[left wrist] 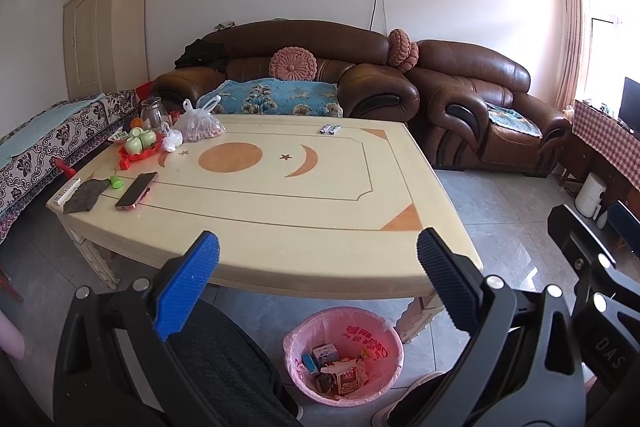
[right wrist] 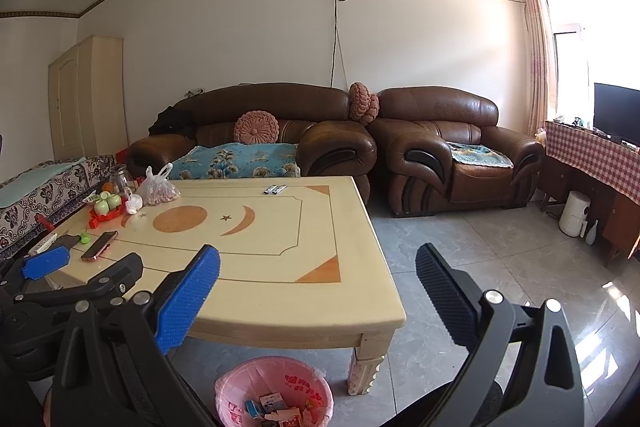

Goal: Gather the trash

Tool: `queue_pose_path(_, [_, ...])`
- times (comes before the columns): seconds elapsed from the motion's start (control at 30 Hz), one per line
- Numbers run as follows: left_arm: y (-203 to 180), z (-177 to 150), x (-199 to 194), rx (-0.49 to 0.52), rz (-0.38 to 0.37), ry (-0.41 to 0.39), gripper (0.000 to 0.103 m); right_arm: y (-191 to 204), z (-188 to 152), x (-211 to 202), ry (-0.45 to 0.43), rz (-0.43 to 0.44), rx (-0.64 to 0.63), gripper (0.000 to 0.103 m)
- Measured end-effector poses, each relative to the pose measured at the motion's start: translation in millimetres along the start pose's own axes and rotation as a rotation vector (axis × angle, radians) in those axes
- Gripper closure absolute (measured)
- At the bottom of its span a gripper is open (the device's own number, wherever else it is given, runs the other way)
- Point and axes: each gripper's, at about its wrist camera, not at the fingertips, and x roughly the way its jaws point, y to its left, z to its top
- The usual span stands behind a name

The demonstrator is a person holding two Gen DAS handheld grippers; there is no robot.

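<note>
A pink-lined trash bin (left wrist: 343,357) stands on the floor at the table's near edge, with several small boxes and wrappers inside; it also shows in the right wrist view (right wrist: 274,391). My left gripper (left wrist: 318,259) is open and empty, held above the bin and the near edge of the cream table (left wrist: 280,211). My right gripper (right wrist: 318,267) is open and empty, held above the table's (right wrist: 280,267) near right corner. Two small silver wrappers (left wrist: 331,129) lie at the table's far edge, also visible in the right wrist view (right wrist: 275,189).
At the table's left end are a phone (left wrist: 137,189), a grey cloth (left wrist: 86,195), a remote (left wrist: 67,190), a red tray of green cups (left wrist: 140,143), a glass jug (left wrist: 154,113) and a plastic bag (left wrist: 200,125). Brown sofas (left wrist: 360,83) stand behind. Tiled floor (right wrist: 500,267) lies right.
</note>
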Motion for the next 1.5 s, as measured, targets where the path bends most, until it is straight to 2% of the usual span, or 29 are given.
queue_pose_path(1.5, [0.8,1.6,-5.8,0.007,0.007,-0.005,0.006,-0.5,-1.9,-4.7,-0.011,0.002,0.009,0.007])
